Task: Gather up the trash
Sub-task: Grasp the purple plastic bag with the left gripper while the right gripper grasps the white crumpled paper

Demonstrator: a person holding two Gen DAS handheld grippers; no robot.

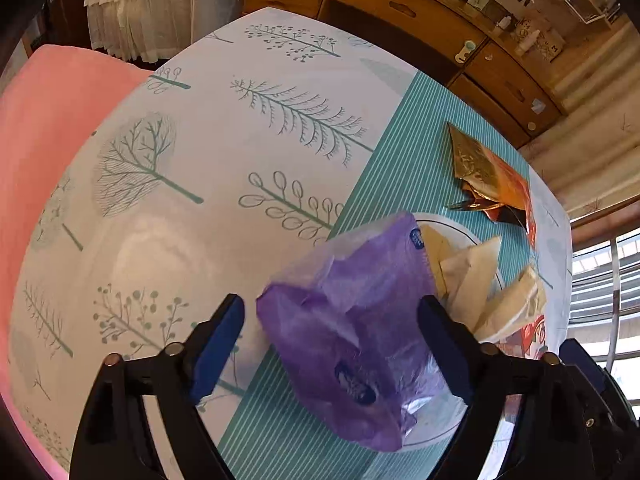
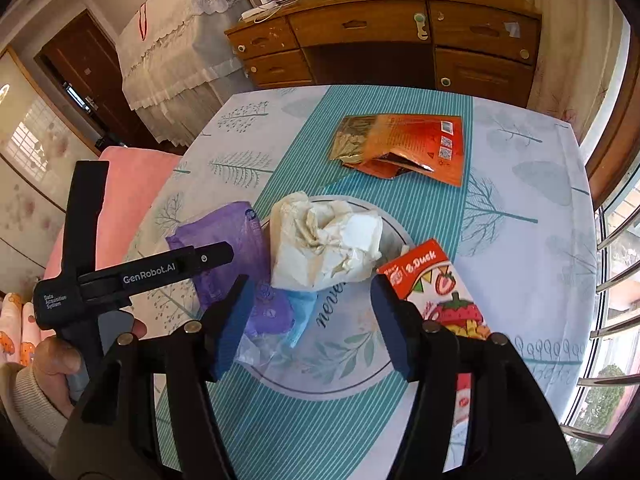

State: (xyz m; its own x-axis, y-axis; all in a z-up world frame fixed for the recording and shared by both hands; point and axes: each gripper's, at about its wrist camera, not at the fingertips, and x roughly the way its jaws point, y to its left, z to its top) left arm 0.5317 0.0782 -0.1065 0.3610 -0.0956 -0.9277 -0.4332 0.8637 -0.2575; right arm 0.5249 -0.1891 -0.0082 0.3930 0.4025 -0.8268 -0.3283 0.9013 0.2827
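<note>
Straddling a purple plastic wrapper (image 1: 352,344) heaped with trash on the counter's (image 1: 200,152) plate (image 2: 352,360), the left tongs (image 1: 340,348) gape wide, ready to pinch; right tongs (image 2: 312,328) hover open over crumpled tissue (image 2: 324,244).

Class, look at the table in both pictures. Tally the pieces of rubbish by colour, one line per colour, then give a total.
Purple plastic wrapper: 1
White crumpled paper: 1
Orange and gold foil packet: 1
Red strawberry carton: 1
Total: 4
</note>
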